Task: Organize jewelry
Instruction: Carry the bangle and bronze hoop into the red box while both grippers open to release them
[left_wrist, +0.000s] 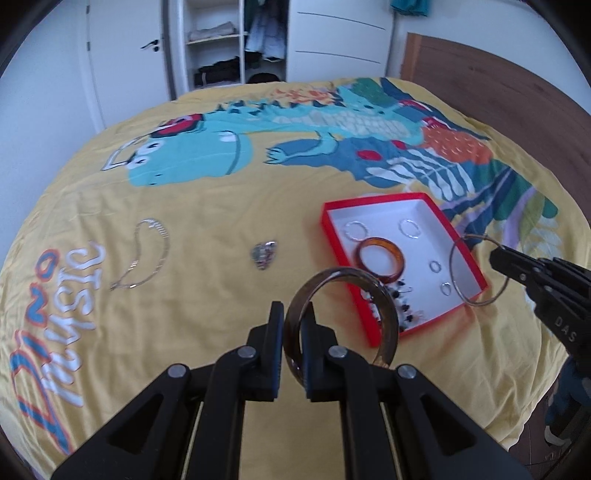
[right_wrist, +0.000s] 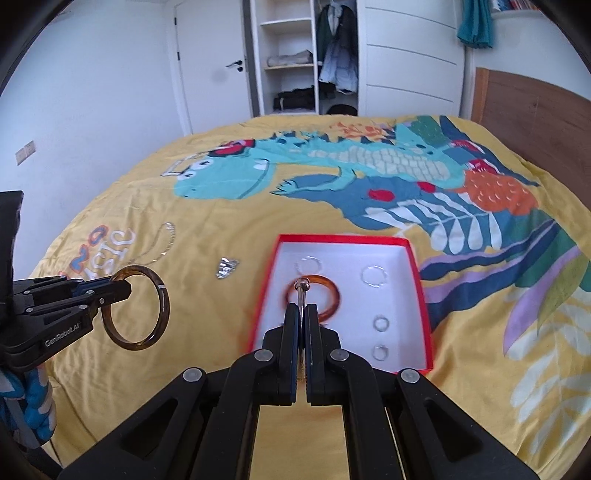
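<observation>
The left hand-held gripper (right_wrist: 123, 288), marked "GenRobot.AI", clamps a glossy brown bangle (right_wrist: 136, 307); the right hand-held gripper (right_wrist: 301, 308) pinches a thin silver hoop (left_wrist: 480, 270) above the red cardboard box (right_wrist: 421, 295) on the "Dino Music" bedspread (left_wrist: 221, 206).

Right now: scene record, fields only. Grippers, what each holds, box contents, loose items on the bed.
left gripper: shut on dark bangle
right gripper: shut on thin hoop
red box: open, on the bedspread
in box: amber bangle, small silver rings, beaded piece
loose on bed: silver chain, small silver piece
</observation>
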